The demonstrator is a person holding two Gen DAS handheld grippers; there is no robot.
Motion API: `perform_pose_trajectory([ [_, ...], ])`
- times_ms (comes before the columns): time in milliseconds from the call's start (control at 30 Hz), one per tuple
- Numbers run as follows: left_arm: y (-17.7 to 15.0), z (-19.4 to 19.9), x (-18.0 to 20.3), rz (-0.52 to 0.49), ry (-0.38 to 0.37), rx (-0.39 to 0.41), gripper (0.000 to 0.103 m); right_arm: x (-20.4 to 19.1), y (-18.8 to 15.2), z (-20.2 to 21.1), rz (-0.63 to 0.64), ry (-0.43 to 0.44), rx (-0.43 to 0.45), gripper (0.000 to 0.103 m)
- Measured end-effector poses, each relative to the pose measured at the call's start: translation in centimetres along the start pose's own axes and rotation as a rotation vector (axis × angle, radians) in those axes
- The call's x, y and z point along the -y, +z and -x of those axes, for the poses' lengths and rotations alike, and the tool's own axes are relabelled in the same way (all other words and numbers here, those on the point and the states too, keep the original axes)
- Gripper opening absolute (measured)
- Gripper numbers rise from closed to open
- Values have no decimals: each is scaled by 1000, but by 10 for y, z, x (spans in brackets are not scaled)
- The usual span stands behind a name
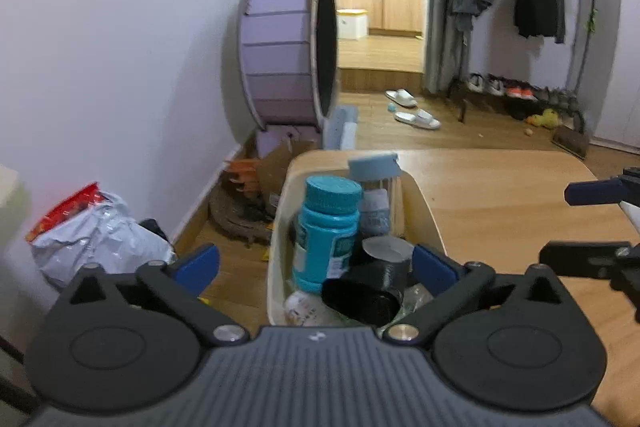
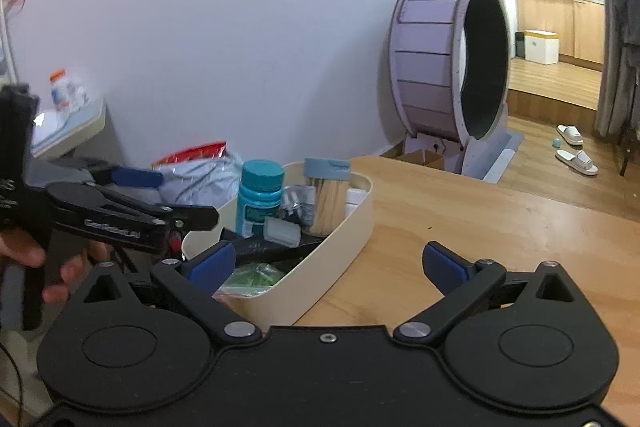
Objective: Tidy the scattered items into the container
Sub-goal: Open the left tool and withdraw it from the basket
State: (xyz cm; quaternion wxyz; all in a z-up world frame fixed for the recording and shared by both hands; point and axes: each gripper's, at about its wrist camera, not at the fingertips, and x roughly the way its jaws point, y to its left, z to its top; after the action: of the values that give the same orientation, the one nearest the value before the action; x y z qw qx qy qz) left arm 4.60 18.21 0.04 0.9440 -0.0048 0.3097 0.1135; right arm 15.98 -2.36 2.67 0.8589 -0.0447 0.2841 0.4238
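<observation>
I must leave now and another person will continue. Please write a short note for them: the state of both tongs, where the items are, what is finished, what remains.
Left tongs: open, empty, above the near end of the cream container.
Right tongs: open, empty, over the container's rim and the wooden table.
In the container: teal bottle, toothpick jar with a grey-blue lid, black roll, green packet, small clear box.
Done: every visible item is inside.
Left: no loose item shows on the visible table; check the parts out of view.

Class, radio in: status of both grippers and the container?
Left gripper open, empty. Right gripper open, empty. Container full, teal bottle upright inside. Nothing blocking.
</observation>
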Motion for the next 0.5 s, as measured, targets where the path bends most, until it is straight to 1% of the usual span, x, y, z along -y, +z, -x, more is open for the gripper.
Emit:
perform_pose_trajectory([
  [67,2,6,-1,17,5,-14,103,-5,6,-2,26,-2,-19,103],
  [133,4,10,-1,30,6,-44,103,-10,12,-4,52,-3,-45,103],
  [200,5,12,-1,17,-3,-74,103,-16,19,-7,89,-1,-70,103],
  [300,5,18,2,-7,-1,-88,103,-23,27,-10,147,-3,-118,103],
  [400,4,21,0,-6,-25,-123,103,-27,33,-14,181,2,-160,103],
  [500,4,21,-2,5,-49,-155,103,-27,39,-20,209,-13,-218,103],
])
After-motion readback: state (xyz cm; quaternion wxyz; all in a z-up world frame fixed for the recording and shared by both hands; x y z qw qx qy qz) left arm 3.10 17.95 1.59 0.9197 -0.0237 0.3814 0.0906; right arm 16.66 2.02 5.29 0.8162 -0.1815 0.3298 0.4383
